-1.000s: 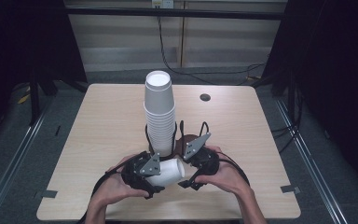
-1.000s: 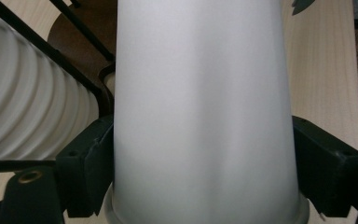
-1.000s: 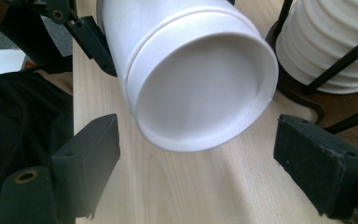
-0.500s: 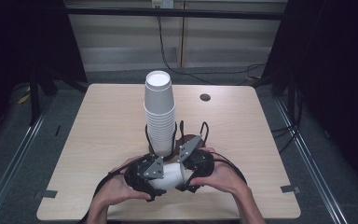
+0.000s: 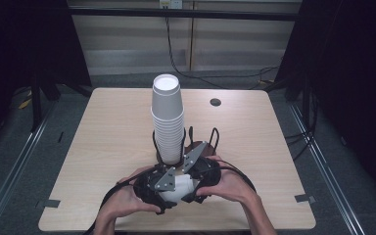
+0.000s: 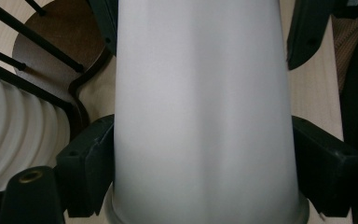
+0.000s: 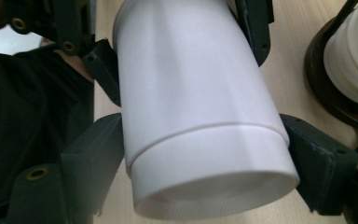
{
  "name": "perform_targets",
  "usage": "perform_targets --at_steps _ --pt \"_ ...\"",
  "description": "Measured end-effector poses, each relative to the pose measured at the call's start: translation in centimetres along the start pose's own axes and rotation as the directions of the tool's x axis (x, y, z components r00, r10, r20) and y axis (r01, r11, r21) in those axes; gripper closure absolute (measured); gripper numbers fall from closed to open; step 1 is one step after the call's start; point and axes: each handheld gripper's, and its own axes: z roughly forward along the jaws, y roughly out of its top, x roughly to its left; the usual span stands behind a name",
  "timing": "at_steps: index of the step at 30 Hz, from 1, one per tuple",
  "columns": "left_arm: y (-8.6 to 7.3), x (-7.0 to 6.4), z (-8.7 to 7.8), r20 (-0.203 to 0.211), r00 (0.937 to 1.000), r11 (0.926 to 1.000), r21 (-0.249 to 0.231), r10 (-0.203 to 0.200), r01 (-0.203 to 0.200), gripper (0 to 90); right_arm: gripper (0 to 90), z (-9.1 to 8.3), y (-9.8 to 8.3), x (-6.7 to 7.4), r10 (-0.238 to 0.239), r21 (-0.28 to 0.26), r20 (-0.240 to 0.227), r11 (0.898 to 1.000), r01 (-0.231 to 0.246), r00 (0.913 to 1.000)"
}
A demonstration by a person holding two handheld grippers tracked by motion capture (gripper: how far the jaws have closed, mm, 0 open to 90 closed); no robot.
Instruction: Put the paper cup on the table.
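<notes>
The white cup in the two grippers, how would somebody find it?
Start at the tall cup stack in its black wire holder mid-table. Just in front, toward the person, two hands hold grippers around one white cup. It alone lies on its side, apart from the stack.

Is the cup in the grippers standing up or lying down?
Lying down. The cup lies sideways between both grippers; the stack stands upright.

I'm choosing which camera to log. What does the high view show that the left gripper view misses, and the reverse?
High view: the whole table, the cup stack's full height and a dark round spot on the tabletop. Left gripper view: the left gripper's pads pressed on the white cup's sides, near its rim. Both: that cup, the stack and its wire holder.
</notes>
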Motion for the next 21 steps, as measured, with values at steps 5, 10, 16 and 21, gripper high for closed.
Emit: perform_targets --at_steps 5,10,16,21 --pt "-0.05 -0.06 0.14 0.006 1.0000 1.0000 -0.002 -0.001 0.001 16.6 19.3 0.37 -0.12 0.10 -0.007 0.006 -0.005 1.000 0.007 1.0000" --pt "-0.23 0.04 0.03 0.019 0.9998 1.0000 -0.006 -0.001 0.001 16.8 20.6 0.47 -0.14 0.05 -0.009 0.008 -0.014 1.000 0.009 0.9999" --pt "-0.40 0.04 0.09 0.037 0.9993 0.9998 -0.020 0.006 -0.005 16.0 22.3 0.28 0.05 0.19 -0.005 0.027 -0.022 1.000 0.006 0.9998" --pt "-0.58 0.15 0.16 0.043 0.9988 0.9988 -0.044 0.021 -0.019 14.5 22.9 0.23 -0.04 0.20 -0.001 0.023 -0.026 1.000 0.001 0.9997"
